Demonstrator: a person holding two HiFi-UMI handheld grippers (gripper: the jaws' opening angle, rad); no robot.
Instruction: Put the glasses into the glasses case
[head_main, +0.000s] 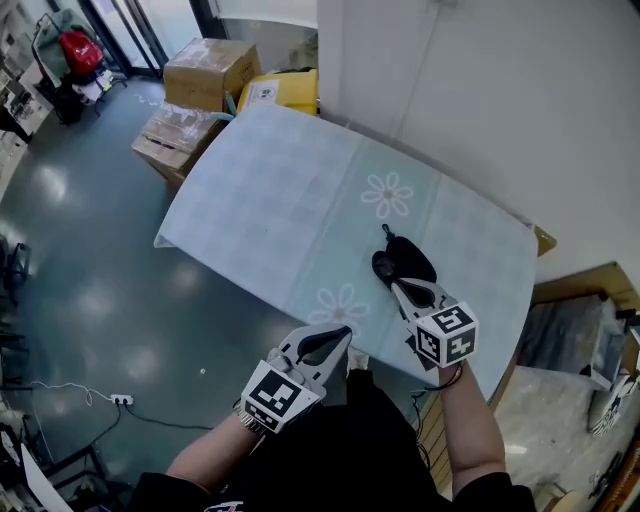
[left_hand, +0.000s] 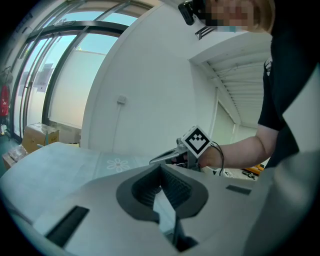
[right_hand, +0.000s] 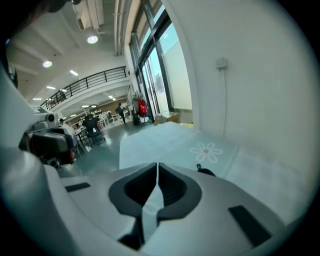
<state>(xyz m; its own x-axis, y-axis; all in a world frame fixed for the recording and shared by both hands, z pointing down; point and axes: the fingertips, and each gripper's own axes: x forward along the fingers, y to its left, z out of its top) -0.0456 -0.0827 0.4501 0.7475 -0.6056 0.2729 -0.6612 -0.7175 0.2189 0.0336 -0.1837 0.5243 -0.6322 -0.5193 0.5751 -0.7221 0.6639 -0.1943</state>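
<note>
A black glasses case (head_main: 402, 262) lies on the pale blue flowered tablecloth (head_main: 300, 200) near the table's right front, with a small cord at its far end. Its top edge also peeks over the jaws in the right gripper view, glasses case (right_hand: 206, 171). I see no glasses outside it. My right gripper (head_main: 397, 287) is shut and empty, its tips right at the case's near edge. My left gripper (head_main: 345, 332) is shut and empty over the table's front edge, left of the case. In the left gripper view the right gripper (left_hand: 165, 159) shows side-on.
Cardboard boxes (head_main: 208, 70) and a yellow box (head_main: 285, 90) stand on the floor beyond the table's far left corner. A white wall (head_main: 480, 90) runs along the table's right side. A wooden shelf (head_main: 590, 300) with clutter sits at the right.
</note>
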